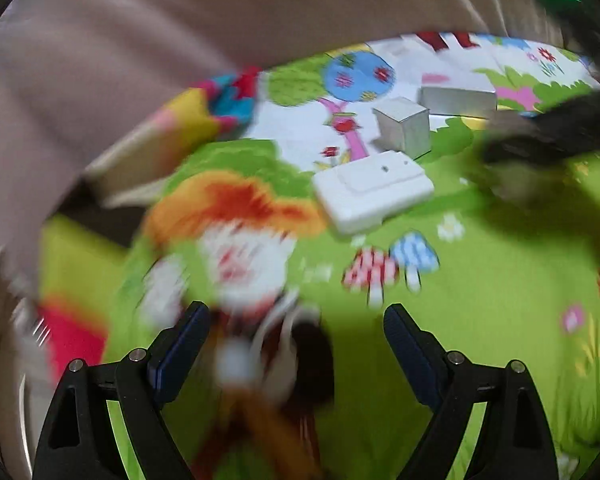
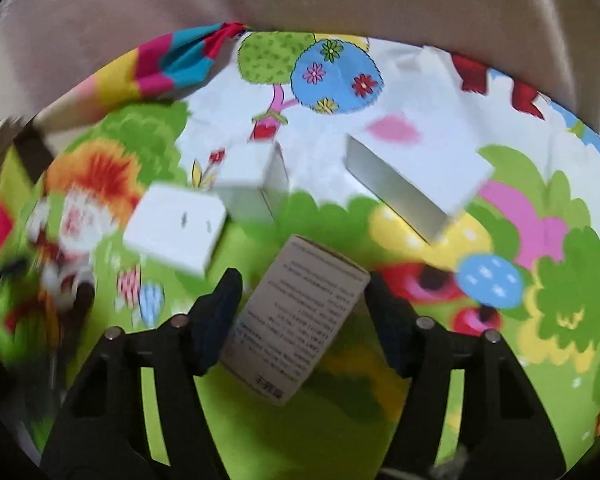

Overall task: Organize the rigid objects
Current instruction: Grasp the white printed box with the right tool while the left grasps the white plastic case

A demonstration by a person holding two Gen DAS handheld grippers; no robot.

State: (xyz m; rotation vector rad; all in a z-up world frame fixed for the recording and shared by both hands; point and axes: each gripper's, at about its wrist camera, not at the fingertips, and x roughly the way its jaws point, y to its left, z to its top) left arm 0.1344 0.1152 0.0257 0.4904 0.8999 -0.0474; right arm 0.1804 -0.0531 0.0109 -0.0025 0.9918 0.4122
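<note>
Black plastic jaws with dark blue pads frame both views. Between the fingers of the right gripper (image 2: pixel 300 300) lies a small printed box (image 2: pixel 296 320), pale with lines of fine text on its upper face. Its long axis runs from lower left to upper right, tilted across the gap. The right pad meets the box's upper right corner, while the left pad sits just beside its long edge; whether the box is truly pinched cannot be told from this view, though the jaws stand at a middling width around it. Beyond this gripper, on a bright cartoon cloth (image 2: pixel 500 380) of green grass, flowers and mushrooms, three more things lie in a loose row: a flat white box (image 2: pixel 176 228) to the left, a small white cube box (image 2: pixel 248 184) just behind it, and a long white box (image 2: pixel 420 172) to the right, set diagonally. The left gripper (image 1: pixel 296 344) is spread wide with nothing between its pads, only blurred cloth below. From it the flat white box (image 1: pixel 374 192) lies straight ahead, the cube box (image 1: pixel 402 128) behind that, and the long box (image 1: pixel 458 98) farthest off, upper right. A dark blurred shape enters that view from the right edge, probably the other gripper. Judging by this, the right hand is the one placed to move the printed box toward the row.
</note>
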